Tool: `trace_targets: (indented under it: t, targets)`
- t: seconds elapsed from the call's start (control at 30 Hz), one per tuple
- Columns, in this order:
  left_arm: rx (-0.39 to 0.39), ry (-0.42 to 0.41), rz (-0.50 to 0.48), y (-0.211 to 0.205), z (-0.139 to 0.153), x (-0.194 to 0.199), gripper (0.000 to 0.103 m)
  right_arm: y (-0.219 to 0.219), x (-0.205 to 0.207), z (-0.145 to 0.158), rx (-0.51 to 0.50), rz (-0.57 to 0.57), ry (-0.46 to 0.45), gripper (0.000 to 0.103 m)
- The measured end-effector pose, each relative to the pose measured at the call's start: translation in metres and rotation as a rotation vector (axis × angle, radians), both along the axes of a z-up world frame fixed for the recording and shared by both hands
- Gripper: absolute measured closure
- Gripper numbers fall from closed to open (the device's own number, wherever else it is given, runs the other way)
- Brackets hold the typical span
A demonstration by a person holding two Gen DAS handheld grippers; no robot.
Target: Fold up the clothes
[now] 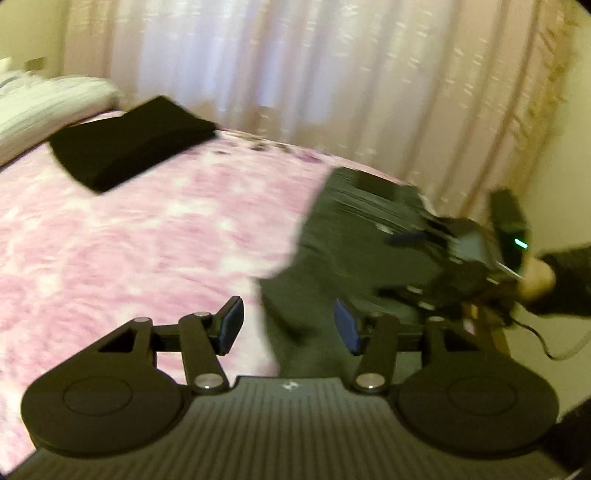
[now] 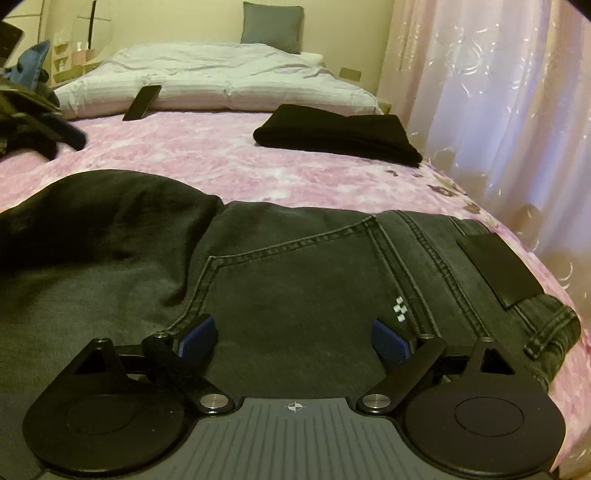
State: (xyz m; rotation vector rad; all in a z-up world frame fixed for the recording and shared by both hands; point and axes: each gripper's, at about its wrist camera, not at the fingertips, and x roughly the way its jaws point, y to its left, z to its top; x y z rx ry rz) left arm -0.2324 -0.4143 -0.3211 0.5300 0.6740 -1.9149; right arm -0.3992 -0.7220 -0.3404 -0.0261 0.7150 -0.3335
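Blur smeared nearly the whole left wrist view, so the curtains (image 1: 295, 66) and the pattern of the pink bedspread (image 1: 129, 229) were hard to read there. One pair of dark grey jeans (image 2: 295, 280) lay on the bed close to its curtain-side edge, back pocket up, with a black waistband patch (image 2: 498, 269) showing; the legs ran out of both views, and a rumpled fold of the same cloth (image 2: 103, 206) hid what lay under it. One folded black garment (image 2: 340, 136) sat well apart from the jeans, further up the bed near the white duvet (image 2: 221, 81). One dark phone (image 2: 142, 101) leaned against that duvet, and one grey pillow (image 2: 273, 26) stood at the headboard. Items on the bedside shelf at the left were too small to make out. The left claw (image 1: 288, 328) hovered over the near edge of the jeans, its jaws partly apart and nothing between them. The right claw (image 2: 291, 339) rested low over the pocket area with jaws spread wide, pads clear of the denim as far as could be seen. In the left view the right claw (image 1: 424, 236) appeared only as a blurred dark shape, with part of a hand (image 1: 539, 280) and a dark sleeve (image 1: 569, 277) cut off at the frame edge.
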Motion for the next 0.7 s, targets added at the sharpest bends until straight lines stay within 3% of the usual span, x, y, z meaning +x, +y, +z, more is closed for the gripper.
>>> trace_targets:
  t: [0.1, 0.27, 0.37, 0.43, 0.6, 0.67, 0.7]
  targets:
    - [0.042, -0.024, 0.004, -0.026, -0.017, 0.013, 0.054, -0.001, -0.005, -0.001, 0.002, -0.006, -0.012, 0.013]
    - [0.129, 0.071, -0.133, -0.06, -0.044, 0.006, 0.053, 0.0, -0.007, -0.001, -0.001, -0.007, -0.015, 0.013]
    - [0.119, -0.001, -0.202, -0.072, -0.053, -0.007, 0.045, 0.001, -0.007, -0.002, -0.002, -0.011, -0.017, 0.011]
    - [0.13, -0.077, -0.199, -0.081, -0.061, -0.013, 0.045, 0.001, -0.006, -0.002, -0.003, -0.013, -0.017, 0.01]
    - [0.152, -0.122, -0.189, -0.088, -0.071, -0.008, 0.045, 0.001, -0.006, -0.001, -0.003, -0.011, -0.012, 0.01]
    - [0.167, -0.099, -0.197, -0.089, -0.072, -0.008, 0.056, 0.0, -0.006, -0.001, -0.003, -0.012, -0.013, 0.009]
    - [0.169, -0.037, -0.222, -0.089, -0.069, -0.01, 0.058, 0.0, -0.006, -0.001, -0.003, -0.012, -0.015, 0.009]
